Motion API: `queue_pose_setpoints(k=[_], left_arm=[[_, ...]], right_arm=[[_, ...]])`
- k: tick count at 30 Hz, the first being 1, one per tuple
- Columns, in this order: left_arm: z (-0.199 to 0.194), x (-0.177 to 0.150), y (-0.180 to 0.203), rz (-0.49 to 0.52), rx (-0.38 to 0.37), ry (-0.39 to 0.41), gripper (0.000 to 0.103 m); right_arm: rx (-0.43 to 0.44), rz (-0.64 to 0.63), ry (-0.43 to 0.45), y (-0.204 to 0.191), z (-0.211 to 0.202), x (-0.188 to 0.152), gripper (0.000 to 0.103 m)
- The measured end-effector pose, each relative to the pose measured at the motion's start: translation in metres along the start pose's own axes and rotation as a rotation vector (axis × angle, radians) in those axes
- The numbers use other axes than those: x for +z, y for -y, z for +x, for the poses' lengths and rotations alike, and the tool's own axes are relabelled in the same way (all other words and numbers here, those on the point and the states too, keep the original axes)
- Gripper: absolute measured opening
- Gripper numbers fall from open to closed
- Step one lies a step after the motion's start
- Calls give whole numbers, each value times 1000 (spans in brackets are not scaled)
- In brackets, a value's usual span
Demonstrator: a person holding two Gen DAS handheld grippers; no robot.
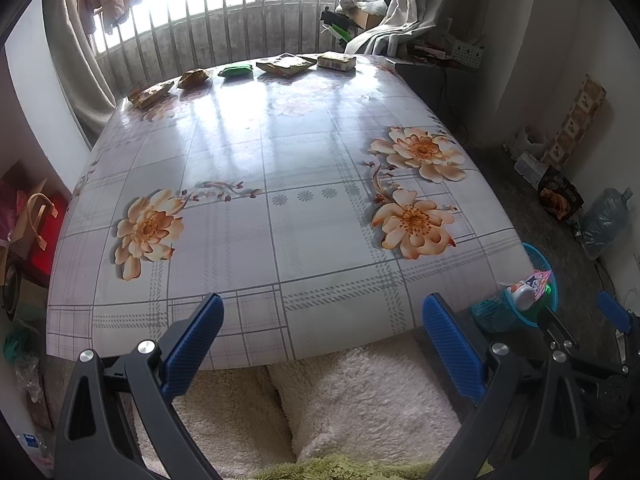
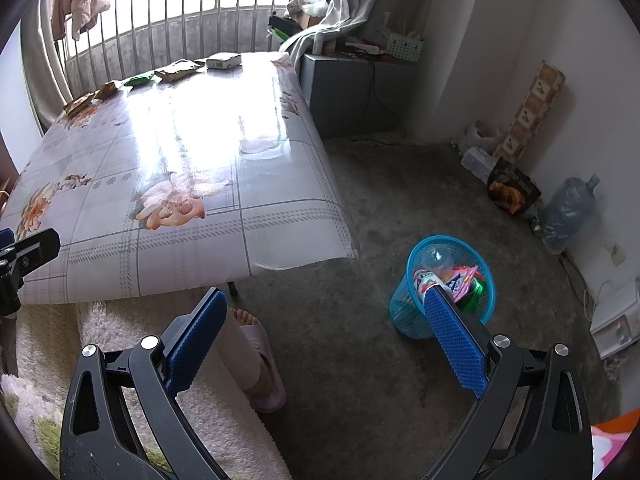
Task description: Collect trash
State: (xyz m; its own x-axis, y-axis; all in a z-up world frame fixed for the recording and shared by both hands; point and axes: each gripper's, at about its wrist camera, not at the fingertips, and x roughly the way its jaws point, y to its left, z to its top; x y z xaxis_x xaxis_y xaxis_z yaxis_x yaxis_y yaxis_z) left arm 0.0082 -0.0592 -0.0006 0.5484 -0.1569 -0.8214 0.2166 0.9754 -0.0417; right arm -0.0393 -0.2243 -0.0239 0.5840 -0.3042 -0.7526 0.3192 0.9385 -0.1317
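A blue mesh waste basket (image 2: pixel 408 312) stands on the floor right of the table, holding a clear bottle (image 2: pixel 437 259), a pink wrapper (image 2: pixel 464 276) and other trash; it also shows in the left wrist view (image 1: pixel 496 314). My right gripper (image 2: pixel 324 300) is open and empty, above the floor just left of the basket. My left gripper (image 1: pixel 320 304) is open and empty over the table's near edge. Several packets lie along the table's far edge: a green one (image 1: pixel 236 70), a brown one (image 1: pixel 285 64), a box (image 1: pixel 337 61).
The table (image 1: pixel 280 200) has a glossy flowered cloth. A grey cabinet (image 2: pixel 348 92) stands behind it. A water jug (image 2: pixel 568 212) and bags sit along the right wall. A person's slippered foot (image 2: pixel 256 344) and a fluffy cream cover (image 1: pixel 340 392) are below the table edge.
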Motion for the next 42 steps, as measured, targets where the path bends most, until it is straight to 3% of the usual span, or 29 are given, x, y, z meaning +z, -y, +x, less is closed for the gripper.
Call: queue_pose_setpoints(k=[42], left_arm=[[-6, 4, -8, -6, -9, 12, 97]], right_arm=[[12, -6, 2, -11, -7, 5, 95]])
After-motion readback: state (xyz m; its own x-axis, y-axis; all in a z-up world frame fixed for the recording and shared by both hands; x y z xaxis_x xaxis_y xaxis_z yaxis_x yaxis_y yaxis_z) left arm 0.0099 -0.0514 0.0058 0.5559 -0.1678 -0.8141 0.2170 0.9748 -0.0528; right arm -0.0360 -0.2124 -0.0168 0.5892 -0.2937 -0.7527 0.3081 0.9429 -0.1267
